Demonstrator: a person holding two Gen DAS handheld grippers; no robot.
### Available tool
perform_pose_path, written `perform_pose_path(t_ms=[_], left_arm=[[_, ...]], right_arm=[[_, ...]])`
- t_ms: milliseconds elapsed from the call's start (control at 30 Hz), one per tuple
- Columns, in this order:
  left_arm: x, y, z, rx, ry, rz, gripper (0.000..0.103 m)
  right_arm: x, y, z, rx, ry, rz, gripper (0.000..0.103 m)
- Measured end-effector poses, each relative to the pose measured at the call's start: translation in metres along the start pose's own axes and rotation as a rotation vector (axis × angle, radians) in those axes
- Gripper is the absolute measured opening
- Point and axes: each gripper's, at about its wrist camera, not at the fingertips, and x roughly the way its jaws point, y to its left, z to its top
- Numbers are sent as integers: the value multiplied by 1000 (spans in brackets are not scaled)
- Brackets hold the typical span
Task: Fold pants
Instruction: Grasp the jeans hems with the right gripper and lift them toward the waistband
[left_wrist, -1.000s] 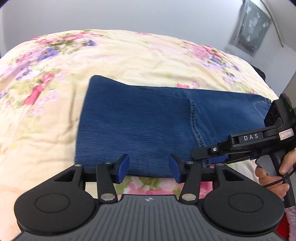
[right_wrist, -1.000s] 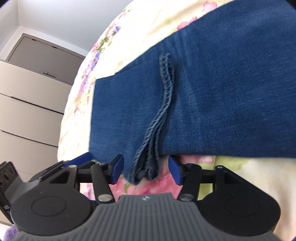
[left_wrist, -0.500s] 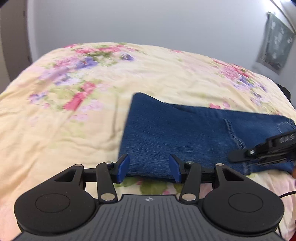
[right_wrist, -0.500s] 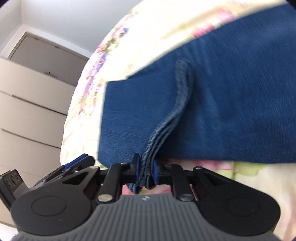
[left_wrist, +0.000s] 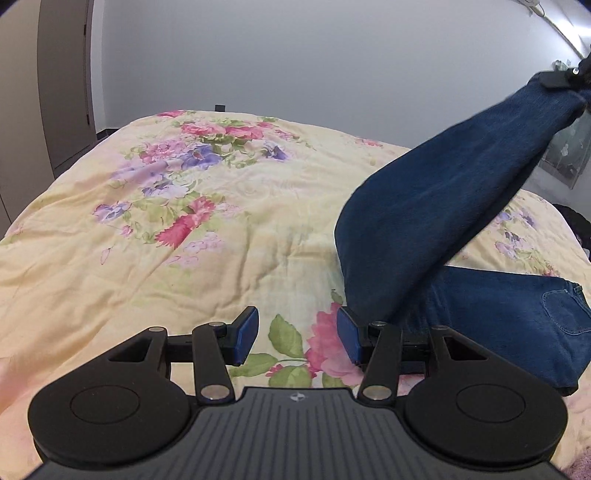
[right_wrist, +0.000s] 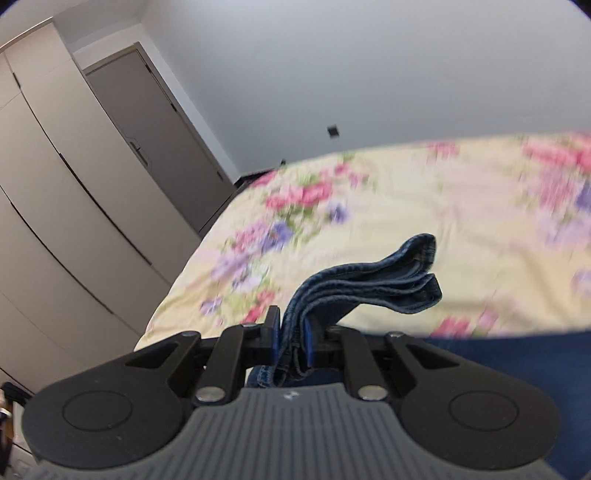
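While the hem end of the pants (left_wrist: 436, 206) is raised high off the bed (left_wrist: 184, 258), the waist end with its back pocket is left lying flat near the bed's right edge, just beyond the left gripper (left_wrist: 297, 334). The hems are clamped by the right gripper (right_wrist: 290, 338), whose jaws are closed down to the thickness of the stacked denim layers, with the hem ends seen curling out past the pads in the right wrist view. In the left wrist view, that gripper is seen at the top right corner, well above the bed, with the legs hung as a slanted band from it down to the fold. The long axis of the pants is thus run from the raised hems down to the waist, so the coming move is judged to be a carry of the hems over toward the waist. The left gripper is held low over the quilt with its jaws wide apart and nothing between them; its right pad is just beside the lower bend of the denim, whether touching cannot be told.
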Motion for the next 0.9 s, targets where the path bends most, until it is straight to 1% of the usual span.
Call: perform_pose_path(t_ms=[67,133,200,267,300,367,467,500,533,567,600,633,700,733,833,900], left_arm=[[4,-11,3,9,-2,-14,58],[11,-23,5,15,1,-32,58],[20,-35,4,24,10,-52,58],[34,-50,4,40,27,-73,58],[41,-58,3,51,37,-81,58],[55,-74,1,68,56,-92,58],[78,-97,-3,98,91,-114,58],[85,-104,-3,109,103,-117,58],[93,-111,-4,119,117,-119,58],[102,-118,-6,129,132,-120,58],[109,-124,-7,136,145,-124,57],[116,-130,-7,140,155,-132,56],[128,-142,-8,145,164,-155,52],[133,-148,-7,143,163,-169,52],[149,-167,-4,135,166,-221,48],[159,-181,-4,147,175,-219,46]], right_arm=[[-30,-15,26,-29,-35,-50,8],[-70,-48,47,-46,-73,-107,8],[-102,-82,57,-44,-97,-164,8],[-128,-127,59,-24,-102,-215,8],[-139,-157,56,3,-97,-240,8],[-157,-217,41,60,-85,-280,7],[-169,-317,1,176,-66,-362,7],[-168,-349,-13,221,-54,-387,6],[-166,-384,-35,273,-40,-427,6],[-159,-416,-55,318,-8,-470,6],[-152,-445,-76,365,32,-512,2],[-143,-472,-96,427,65,-541,1],[-135,-509,-132,518,100,-547,0],[-134,-522,-145,531,110,-538,0],[-134,-535,-166,529,101,-480,0],[-142,-533,-168,527,84,-447,0]])
